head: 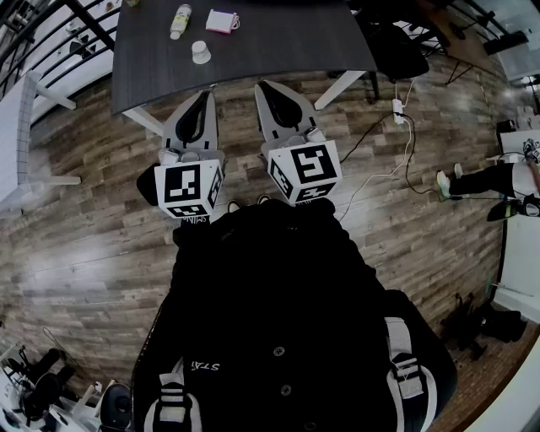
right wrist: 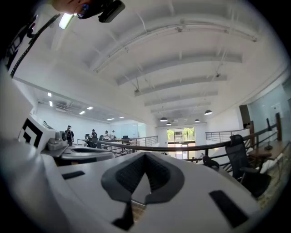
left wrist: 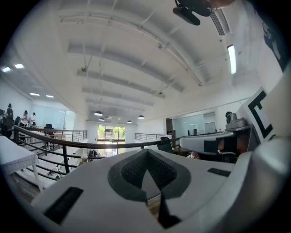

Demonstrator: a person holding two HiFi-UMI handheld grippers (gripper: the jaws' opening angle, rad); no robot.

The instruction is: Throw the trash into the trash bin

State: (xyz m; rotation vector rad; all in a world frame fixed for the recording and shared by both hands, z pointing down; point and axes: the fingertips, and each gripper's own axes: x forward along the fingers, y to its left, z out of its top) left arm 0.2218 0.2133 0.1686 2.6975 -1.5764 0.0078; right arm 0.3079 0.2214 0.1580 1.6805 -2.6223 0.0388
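The surface (head: pixel 278 42) is cut off by the top edge, and the pink thing (head: pixel 222 21) on it is too small to identify.

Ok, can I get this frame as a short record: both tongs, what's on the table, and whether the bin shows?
left tongs: shut, empty, held level
right tongs: shut, empty, held level
table: dark top, near edge by both tongs' tips
on table: bottle, white cup, pink item
trash bin: not in view
floor: wood planks
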